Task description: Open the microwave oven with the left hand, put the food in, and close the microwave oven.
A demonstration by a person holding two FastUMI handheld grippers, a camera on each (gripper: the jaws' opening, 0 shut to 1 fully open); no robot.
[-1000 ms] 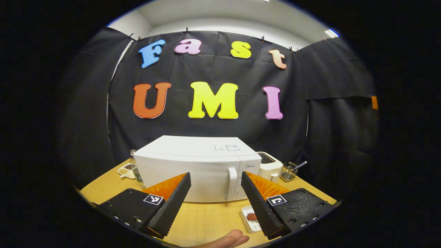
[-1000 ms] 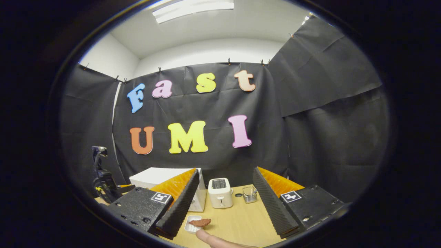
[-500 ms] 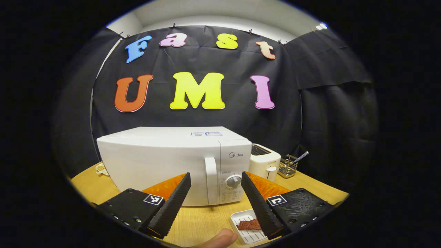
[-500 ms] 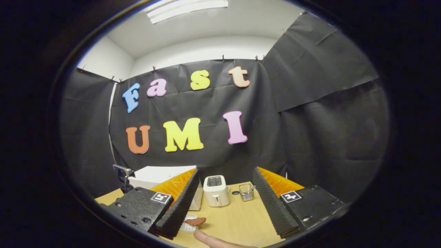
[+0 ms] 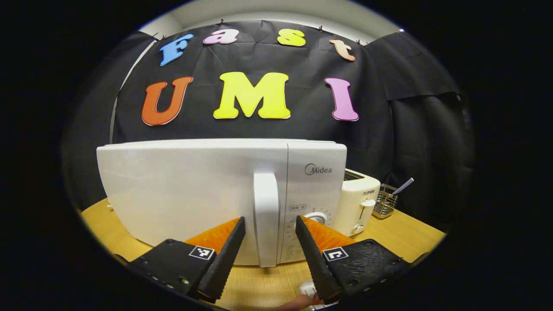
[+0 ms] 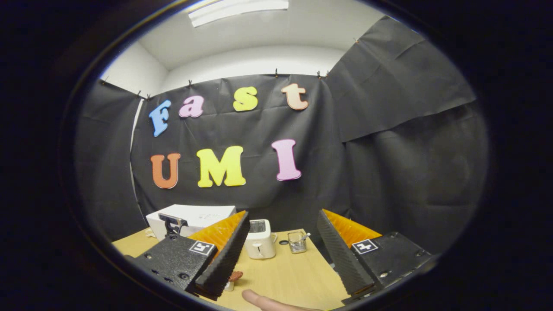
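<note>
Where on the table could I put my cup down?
In the right gripper view, the bare wood of the table in front of the toaster and wire basket is free. It is crowded at the back, where the microwave, toaster and basket stand in a row.

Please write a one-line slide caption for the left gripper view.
Open left gripper straddles the closed microwave door's handle; toaster beside it.

Microwave [image 5: 194, 190] smooth glossy plastic; table [image 6: 285, 272] matt wood (light grain); basket [image 5: 385, 201] wire metal.
</note>
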